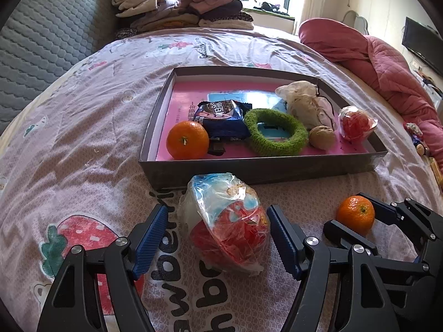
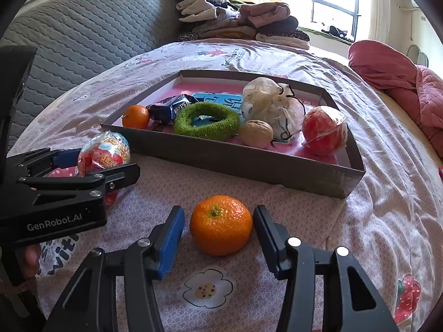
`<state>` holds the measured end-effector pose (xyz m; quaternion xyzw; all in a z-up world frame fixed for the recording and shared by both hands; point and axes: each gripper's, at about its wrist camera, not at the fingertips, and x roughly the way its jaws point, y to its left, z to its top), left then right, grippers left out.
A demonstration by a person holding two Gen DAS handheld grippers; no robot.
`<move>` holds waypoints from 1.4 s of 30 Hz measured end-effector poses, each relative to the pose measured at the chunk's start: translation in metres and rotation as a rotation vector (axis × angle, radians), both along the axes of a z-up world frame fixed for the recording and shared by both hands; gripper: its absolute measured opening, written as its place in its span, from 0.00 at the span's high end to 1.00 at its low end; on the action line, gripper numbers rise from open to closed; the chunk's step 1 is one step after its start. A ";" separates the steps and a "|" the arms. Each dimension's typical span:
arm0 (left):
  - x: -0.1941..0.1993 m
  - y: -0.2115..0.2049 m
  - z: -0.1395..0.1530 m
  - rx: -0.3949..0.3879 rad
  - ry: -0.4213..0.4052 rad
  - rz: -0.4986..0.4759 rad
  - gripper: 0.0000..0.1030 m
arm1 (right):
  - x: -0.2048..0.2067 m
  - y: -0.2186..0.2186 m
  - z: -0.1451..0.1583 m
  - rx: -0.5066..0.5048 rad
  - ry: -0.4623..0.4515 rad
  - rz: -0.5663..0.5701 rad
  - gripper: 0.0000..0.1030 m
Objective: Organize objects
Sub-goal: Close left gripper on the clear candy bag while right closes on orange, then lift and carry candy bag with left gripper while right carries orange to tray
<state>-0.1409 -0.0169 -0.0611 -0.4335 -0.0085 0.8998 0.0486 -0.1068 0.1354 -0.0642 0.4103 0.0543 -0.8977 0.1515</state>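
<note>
A plastic-wrapped red and blue snack ball (image 1: 227, 221) lies on the bedsheet in front of the grey tray (image 1: 249, 167). My left gripper (image 1: 217, 210) stands open around it, one blue pad on each side. To its right a loose mandarin (image 2: 221, 225) sits between the fingers of my right gripper (image 2: 218, 209), which is open, with a thin gap at the left pad. The left wrist view shows the same mandarin (image 1: 355, 214) inside the right gripper (image 1: 349, 210). In the right wrist view the left gripper (image 2: 108, 160) straddles the snack ball (image 2: 103, 152).
The tray (image 2: 235, 160) holds another mandarin (image 1: 187, 140), a blue snack packet (image 1: 221, 119), a green fuzzy ring (image 1: 275, 132), a walnut (image 1: 322, 137), a white pouch (image 1: 304, 102) and a wrapped red ball (image 1: 355, 123). Folded clothes (image 1: 180, 8) and a pink quilt (image 1: 373, 55) lie beyond.
</note>
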 end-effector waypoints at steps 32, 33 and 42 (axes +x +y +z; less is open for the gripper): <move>0.011 0.014 0.010 -0.027 0.047 -0.077 0.44 | 0.006 0.000 0.007 -0.024 0.018 0.024 0.60; 0.012 0.015 0.012 -0.029 0.053 -0.078 0.44 | 0.007 0.000 0.009 -0.026 0.024 0.026 0.60; 0.024 0.014 0.032 -0.047 0.114 -0.082 0.44 | 0.014 0.003 0.026 -0.041 0.088 0.017 0.60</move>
